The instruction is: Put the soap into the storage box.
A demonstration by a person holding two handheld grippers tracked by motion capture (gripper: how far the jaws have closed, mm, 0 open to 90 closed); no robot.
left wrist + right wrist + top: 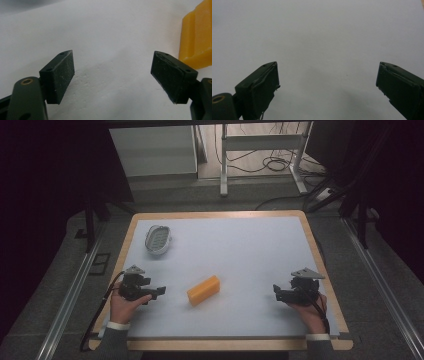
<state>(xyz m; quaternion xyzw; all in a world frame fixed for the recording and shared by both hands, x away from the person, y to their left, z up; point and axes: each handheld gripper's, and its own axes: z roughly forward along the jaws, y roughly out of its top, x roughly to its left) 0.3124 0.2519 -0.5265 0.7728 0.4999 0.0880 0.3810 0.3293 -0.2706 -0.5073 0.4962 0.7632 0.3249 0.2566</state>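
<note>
A yellow-orange block (203,290) lies on the pale mat near the table's front middle. My left gripper (158,291) rests low on the mat to the block's left, a short gap away, jaws pointing toward it. In the left gripper view the left gripper (112,75) stands open with bare mat between its pads, and the block (197,42) sits past the right pad. My right gripper (278,292) is held at the front right, well apart from the block. In the right gripper view the right gripper (328,82) is open over bare mat.
A small oval white dish with a ribbed inside (158,239) sits at the mat's back left. The pale mat (240,245) covers a wooden-edged table (220,215). Dark curtains flank both sides; table legs and cables lie on the floor beyond.
</note>
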